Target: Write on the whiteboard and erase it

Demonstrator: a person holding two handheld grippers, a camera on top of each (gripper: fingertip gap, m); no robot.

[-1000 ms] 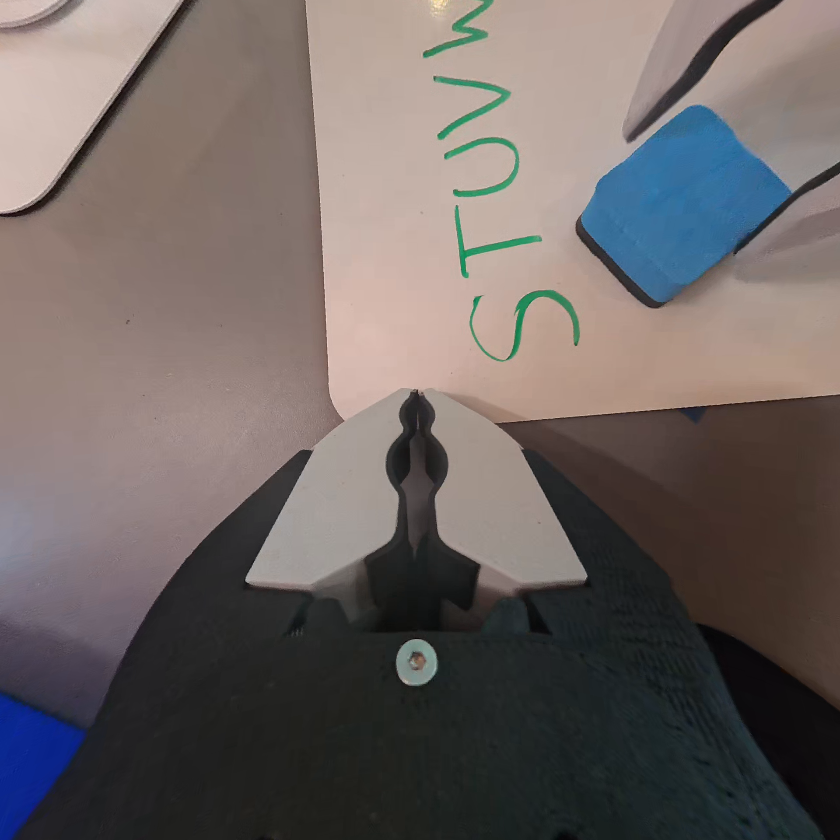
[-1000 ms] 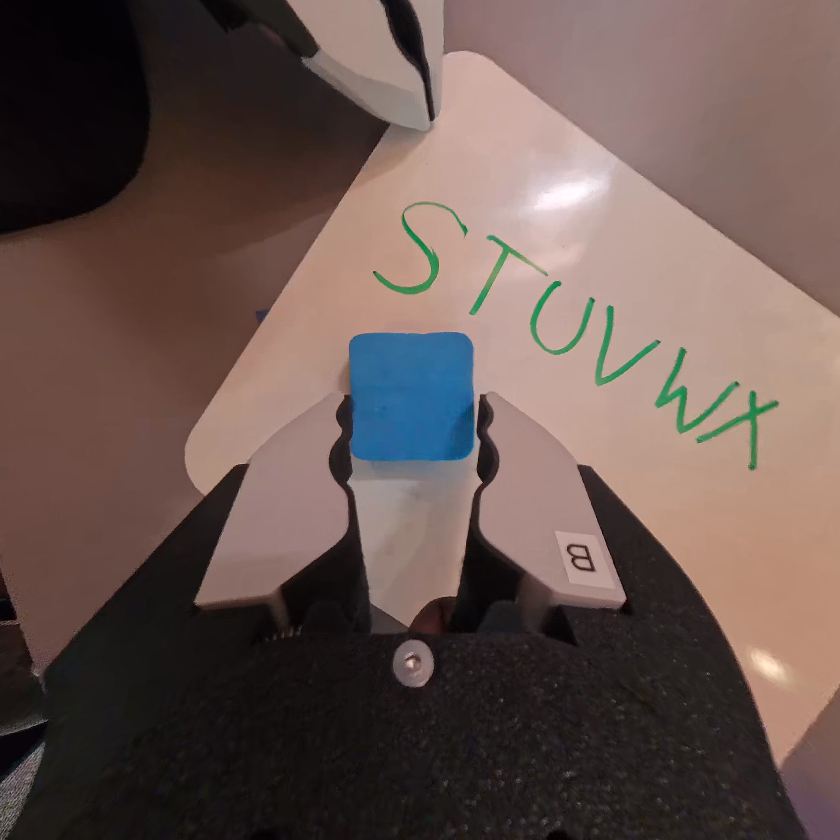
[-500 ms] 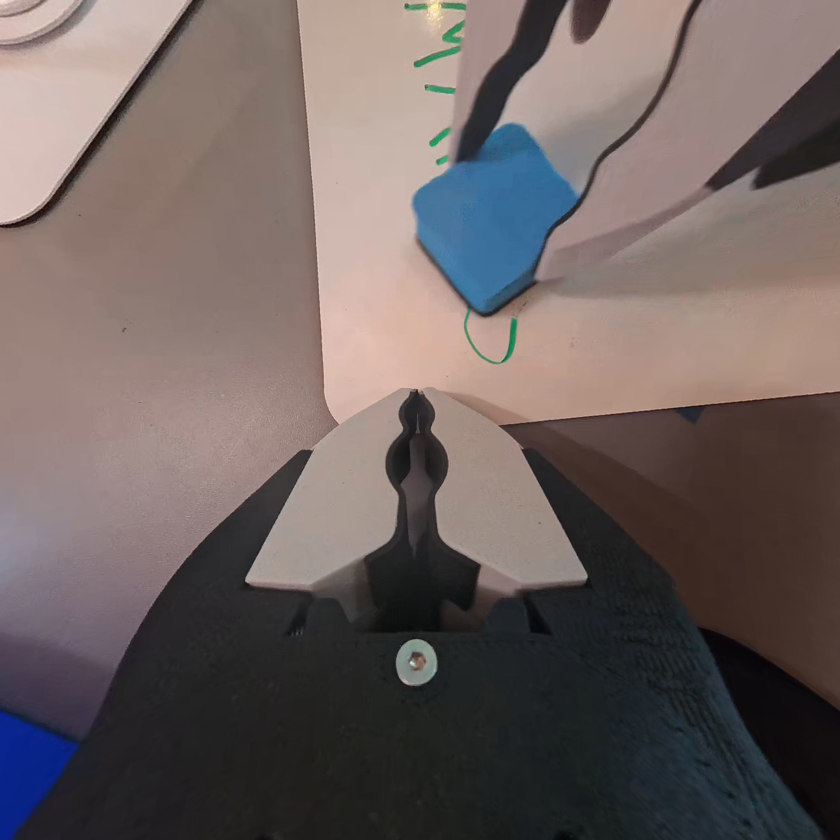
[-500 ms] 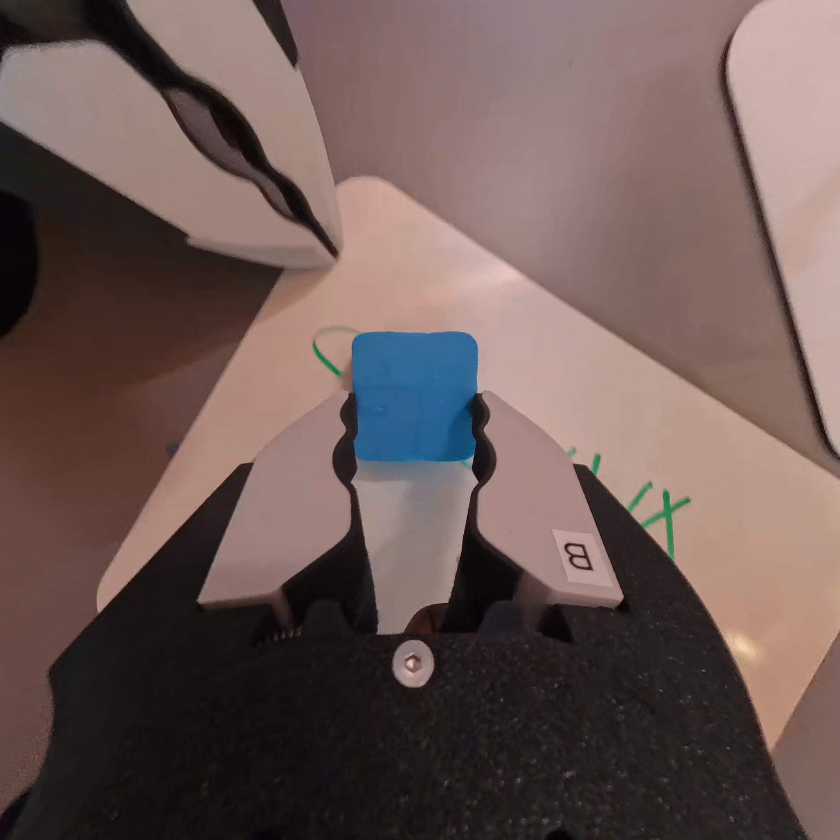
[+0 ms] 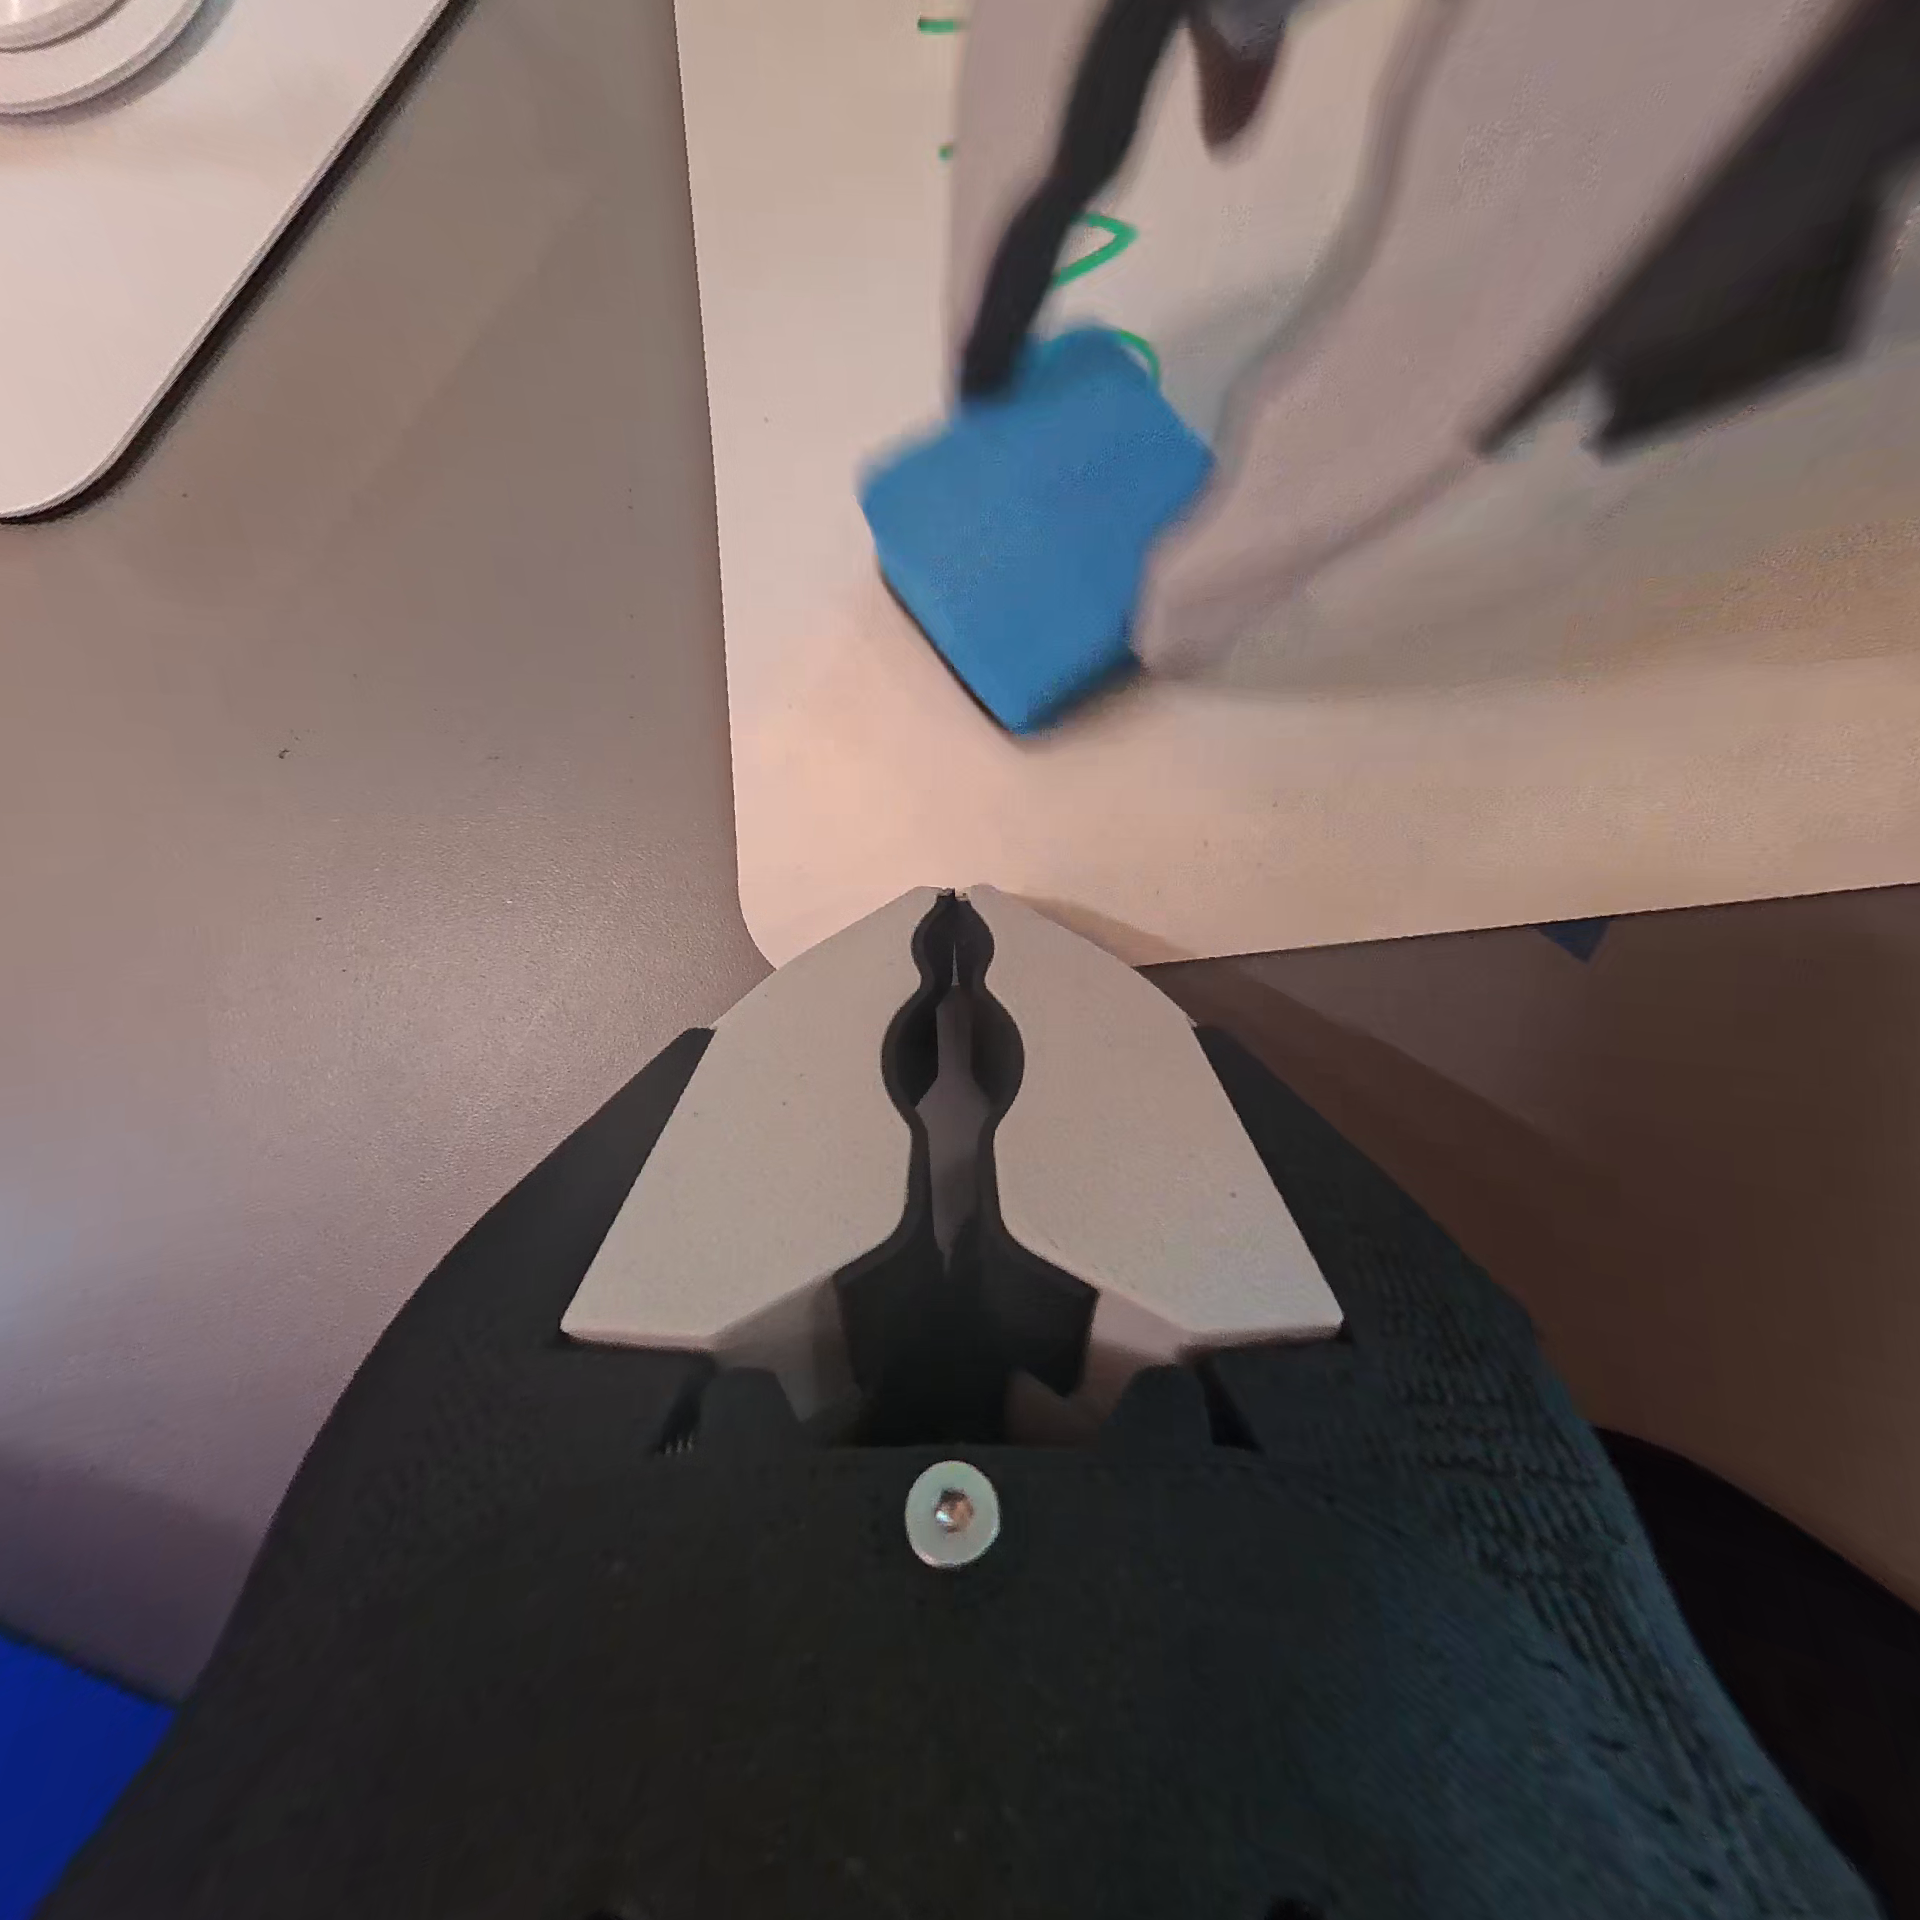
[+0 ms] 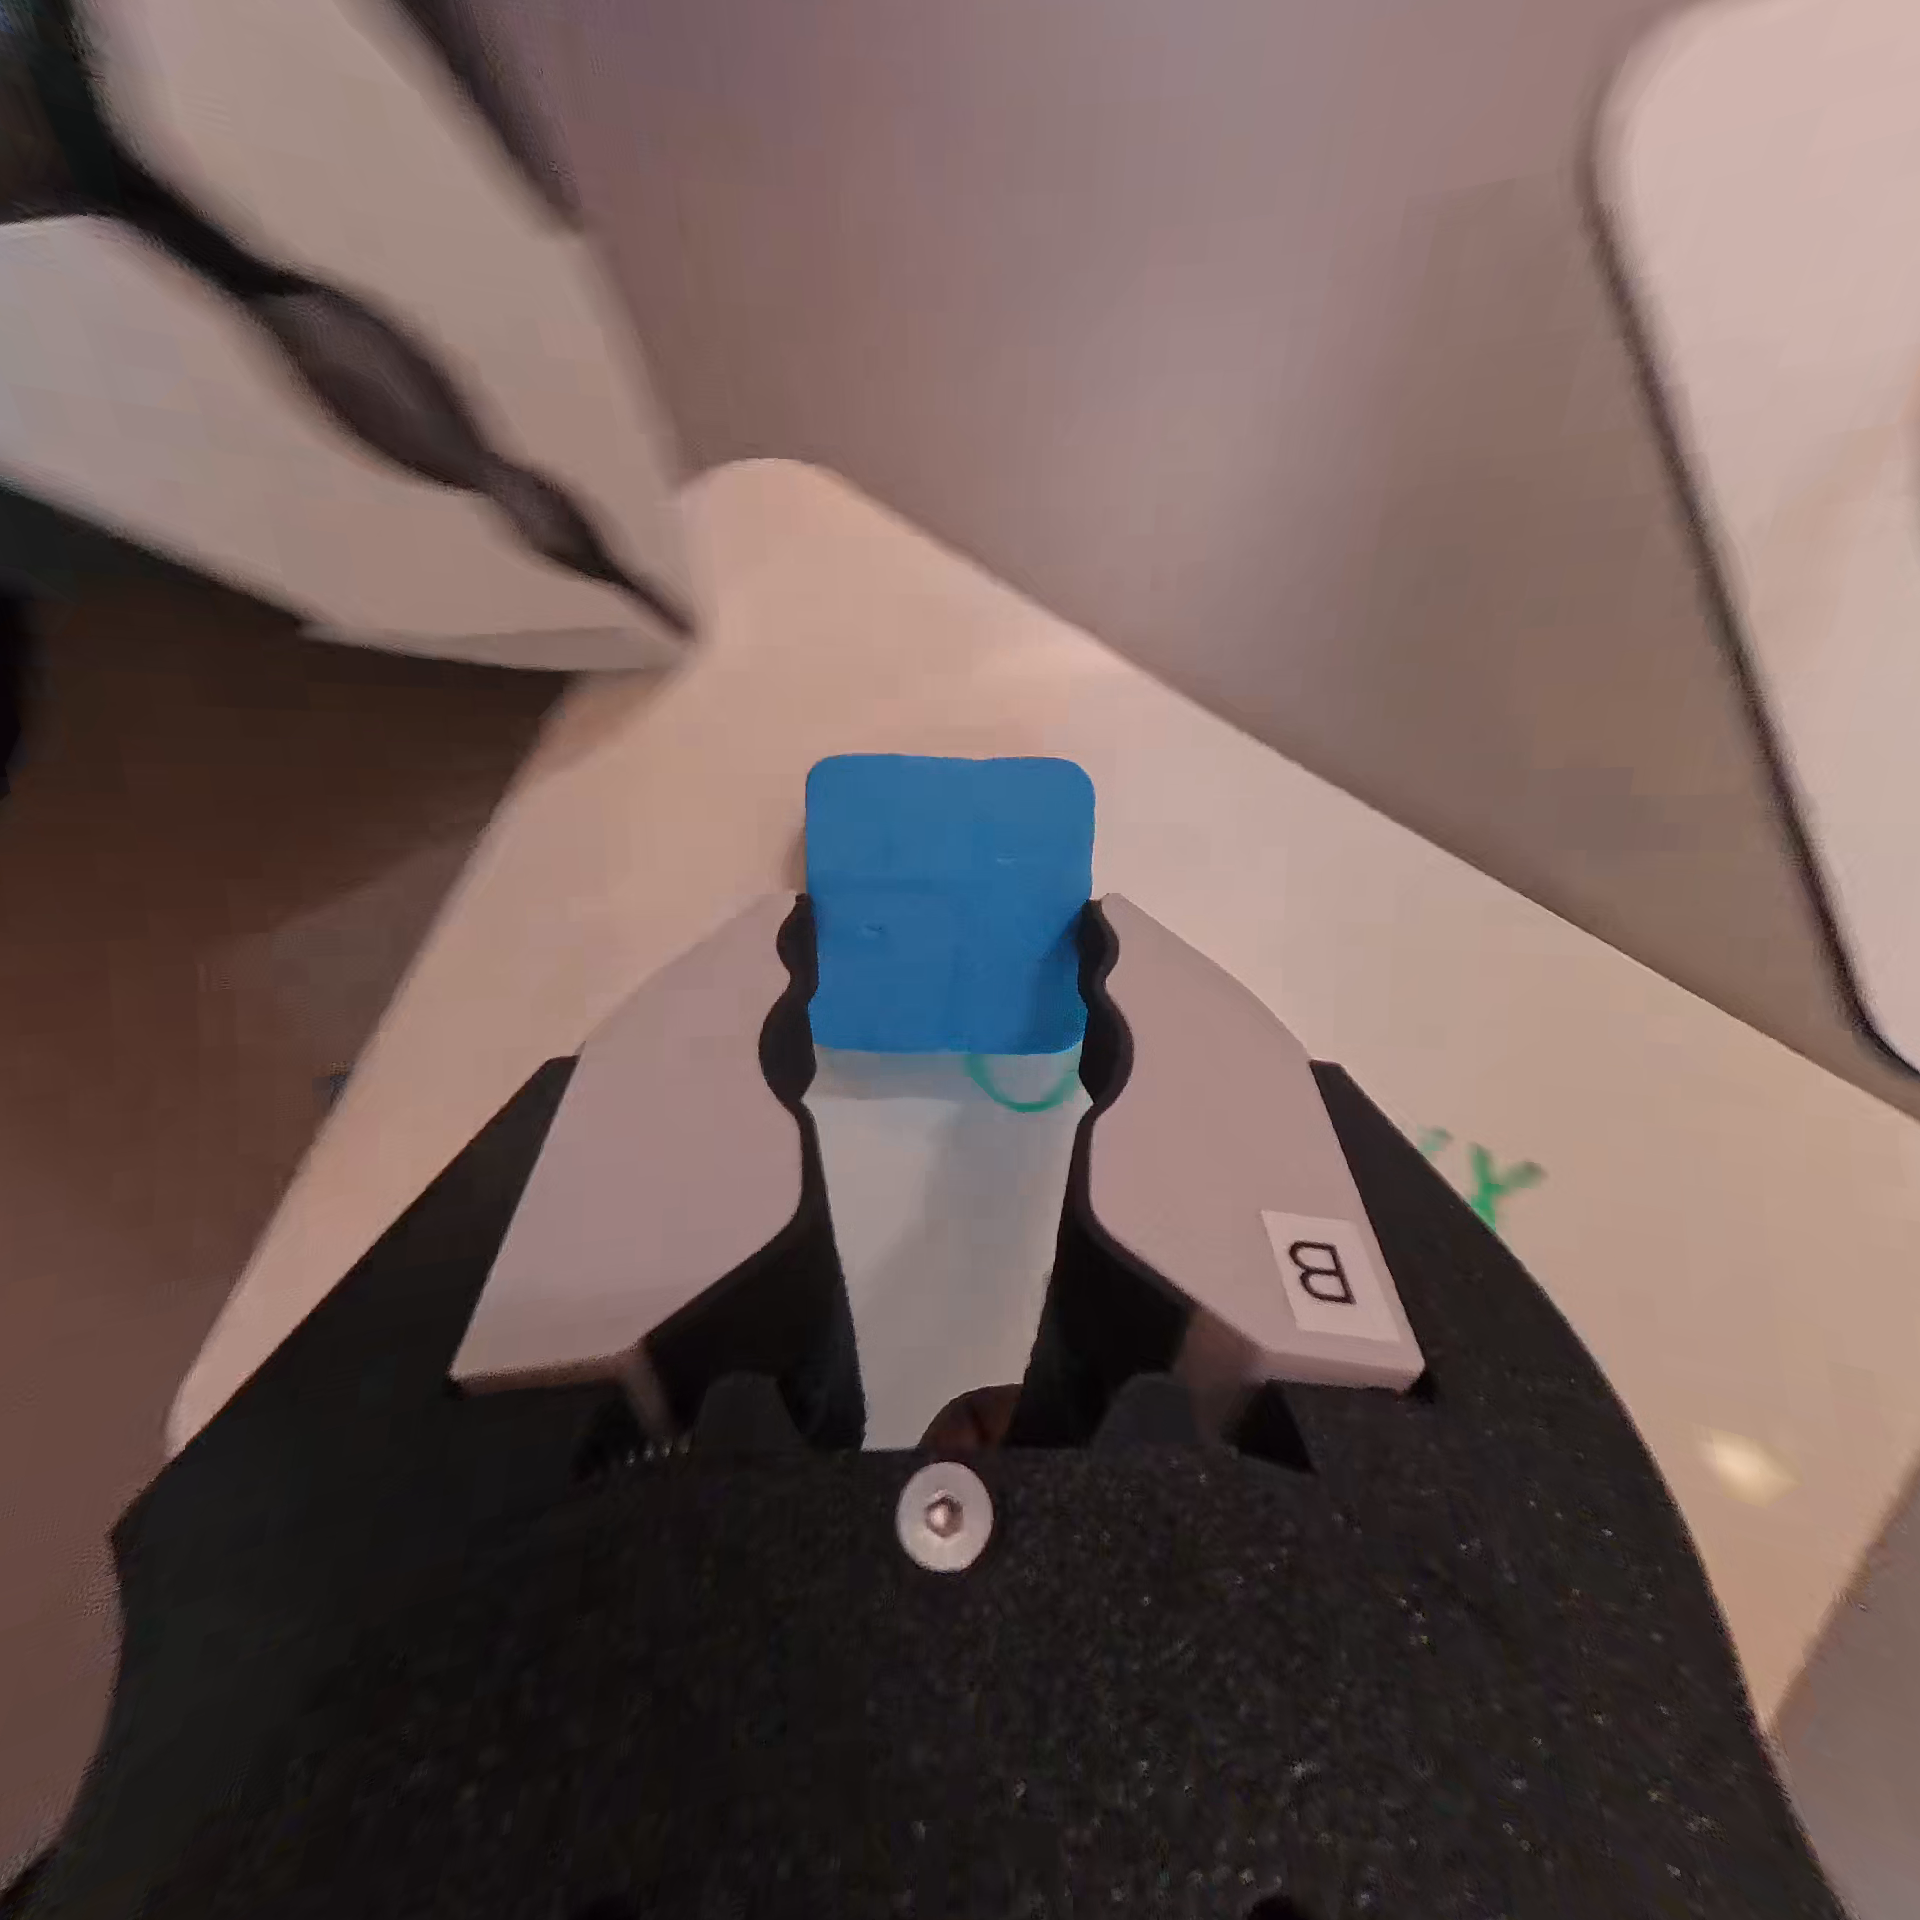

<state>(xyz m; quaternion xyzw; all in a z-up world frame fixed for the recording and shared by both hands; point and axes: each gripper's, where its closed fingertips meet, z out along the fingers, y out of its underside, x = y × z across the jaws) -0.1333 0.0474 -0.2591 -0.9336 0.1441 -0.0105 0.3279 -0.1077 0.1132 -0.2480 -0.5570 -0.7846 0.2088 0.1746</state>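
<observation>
On the whiteboard [image 6: 1195, 790], right claw [image 6: 948, 966] clamps blue eraser [image 6: 948, 904]; left claw [image 5: 954, 896] closed, empty.

1. Table [image 5: 343, 831]: plain grey-brown top, bearing the boards.
2. Whiteboard [image 5: 1299, 810]: lies flat on the table, one rounded corner nearest the left wrist camera, green pen marks on its surface.
3. Second white board [image 5: 187, 270]: lies flat, apart from the first.
</observation>
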